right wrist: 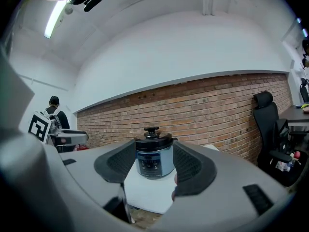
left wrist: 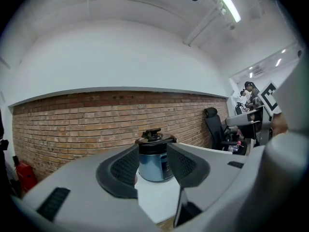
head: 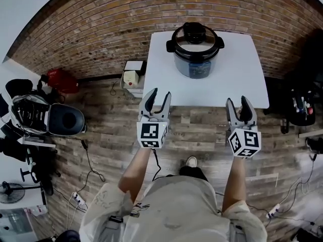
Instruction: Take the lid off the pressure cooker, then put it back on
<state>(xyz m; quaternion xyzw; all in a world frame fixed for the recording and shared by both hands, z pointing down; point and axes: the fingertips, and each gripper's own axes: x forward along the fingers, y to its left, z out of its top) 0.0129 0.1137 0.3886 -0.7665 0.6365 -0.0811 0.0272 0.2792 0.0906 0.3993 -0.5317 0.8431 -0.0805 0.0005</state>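
A silver-blue pressure cooker with its black lid on stands at the far middle of a white table. It also shows between the jaws in the left gripper view as the cooker and in the right gripper view as the cooker, still well ahead. My left gripper is held open just short of the table's near left corner. My right gripper is open at the near right edge. Nothing is between either pair of jaws.
A brick wall runs behind the table. A small white appliance on a low box sits left of the table. A red extinguisher and a black-and-white bin stand on the wooden floor at left. Office chair at right.
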